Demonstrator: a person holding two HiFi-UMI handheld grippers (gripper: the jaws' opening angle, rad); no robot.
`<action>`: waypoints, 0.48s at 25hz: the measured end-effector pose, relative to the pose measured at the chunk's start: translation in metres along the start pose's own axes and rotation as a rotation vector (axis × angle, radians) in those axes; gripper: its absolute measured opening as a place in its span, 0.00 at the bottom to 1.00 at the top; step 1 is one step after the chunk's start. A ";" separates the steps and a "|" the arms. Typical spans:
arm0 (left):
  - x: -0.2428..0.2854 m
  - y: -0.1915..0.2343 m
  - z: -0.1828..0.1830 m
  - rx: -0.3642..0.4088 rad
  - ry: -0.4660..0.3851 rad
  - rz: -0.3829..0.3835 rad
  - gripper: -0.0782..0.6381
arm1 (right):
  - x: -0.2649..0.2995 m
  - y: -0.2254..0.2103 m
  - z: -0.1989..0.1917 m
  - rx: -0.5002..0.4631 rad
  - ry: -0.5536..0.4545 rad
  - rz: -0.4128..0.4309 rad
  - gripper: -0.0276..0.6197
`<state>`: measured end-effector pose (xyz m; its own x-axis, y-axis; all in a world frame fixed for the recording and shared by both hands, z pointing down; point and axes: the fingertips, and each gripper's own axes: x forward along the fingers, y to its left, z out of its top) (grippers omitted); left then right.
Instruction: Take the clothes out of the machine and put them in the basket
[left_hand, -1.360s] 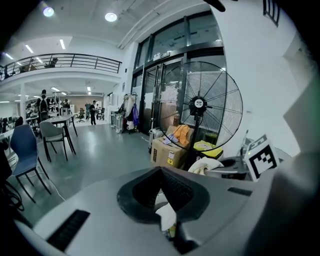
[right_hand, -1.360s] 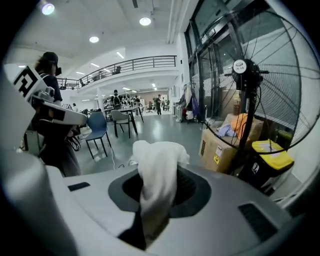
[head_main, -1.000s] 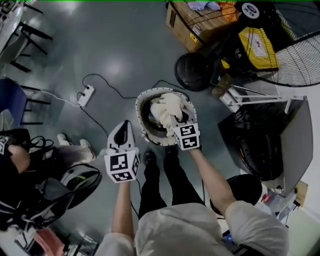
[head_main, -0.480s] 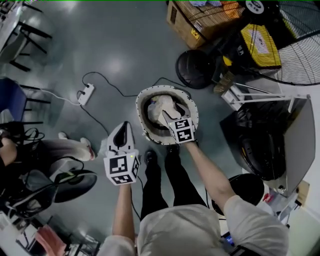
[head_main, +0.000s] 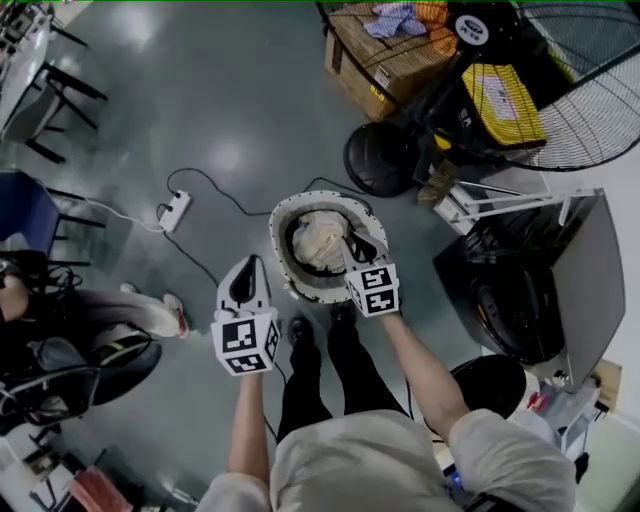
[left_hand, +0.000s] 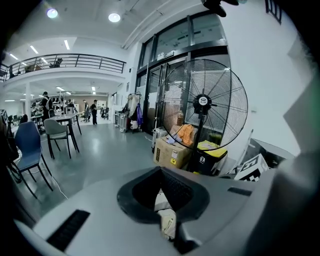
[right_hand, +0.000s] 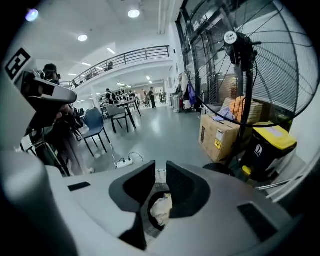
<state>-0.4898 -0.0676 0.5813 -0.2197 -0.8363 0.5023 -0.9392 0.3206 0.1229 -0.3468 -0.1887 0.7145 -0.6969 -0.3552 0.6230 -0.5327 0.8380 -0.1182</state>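
Seen from above, a person stands over a small round washing machine with a white rim and a dark drum (head_main: 277, 232), which sits on a grey floor just ahead of their dark shoes. A crumpled cream cloth (head_main: 318, 238) lies inside the drum. The right forearm, bare below a pale short sleeve, reaches forward with the elbow slightly bent and tilts the right gripper (head_main: 352, 240) down over the drum's right side. Its jaws have just been closing and now stand nearly together with only a thin slit left, pinching the cloth's right edge. The left forearm runs straight ahead and closer to the body. It holds the left gripper (head_main: 250, 262) angled down over the floor just beside the machine's left rim. The left jaws meet at their tips, and nothing is clearly held in them. Well apart from the machine, at the top of the view, a dark wire basket (head_main: 400, 50) holds blue and orange garments. Next to the basket stand a black bin with a yellow lid (head_main: 505, 95) and a large round wire-guarded fan (head_main: 590, 80).
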 end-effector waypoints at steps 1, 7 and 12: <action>-0.002 -0.002 0.002 0.003 -0.004 -0.002 0.13 | -0.010 0.001 0.006 0.003 -0.012 -0.002 0.15; -0.019 -0.015 0.014 0.026 -0.011 -0.025 0.13 | -0.077 0.007 0.040 -0.006 -0.096 -0.019 0.09; -0.035 -0.030 0.020 0.040 -0.014 -0.048 0.13 | -0.127 0.010 0.063 -0.007 -0.144 -0.027 0.08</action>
<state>-0.4594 -0.0565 0.5428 -0.1775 -0.8563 0.4849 -0.9585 0.2622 0.1121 -0.2938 -0.1617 0.5857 -0.7444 -0.4334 0.5080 -0.5493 0.8300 -0.0969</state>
